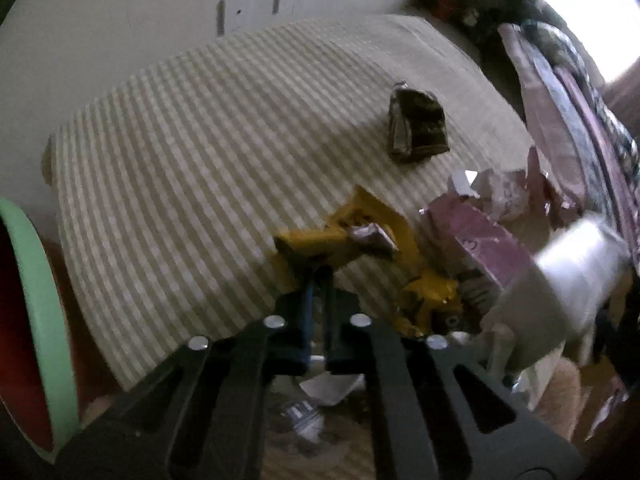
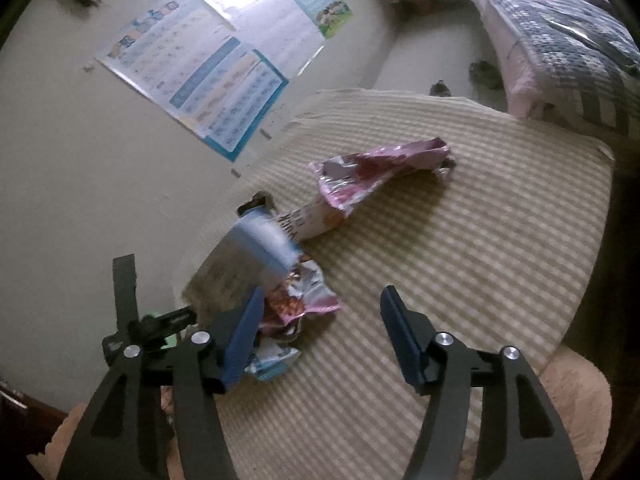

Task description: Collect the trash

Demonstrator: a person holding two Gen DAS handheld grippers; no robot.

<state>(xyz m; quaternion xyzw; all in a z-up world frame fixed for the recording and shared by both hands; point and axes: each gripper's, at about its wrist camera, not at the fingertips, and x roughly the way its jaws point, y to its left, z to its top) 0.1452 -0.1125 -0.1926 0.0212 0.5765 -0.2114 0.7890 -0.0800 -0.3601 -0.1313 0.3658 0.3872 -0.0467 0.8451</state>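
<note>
1. Left hand-held gripper [image 1: 318,270]: pressed together, pinching a yellow wrapper [image 1: 344,236] above the striped mat [image 1: 180,184].
2. Right hand-held gripper [image 2: 320,300]: spread, over a crumpled wrapper [image 2: 296,300]; pink wrapper [image 2: 380,168] further off.
3. Risk: the thin edge hold may let the yellow wrapper slip.

The left gripper [image 1: 318,276] has its blue pads pressed nearly together, clamped on something yellow at twelve o'clock. The right gripper [image 2: 320,316] hangs with its fingers [image 2: 402,338] spread wide apart, nothing between them.
</note>
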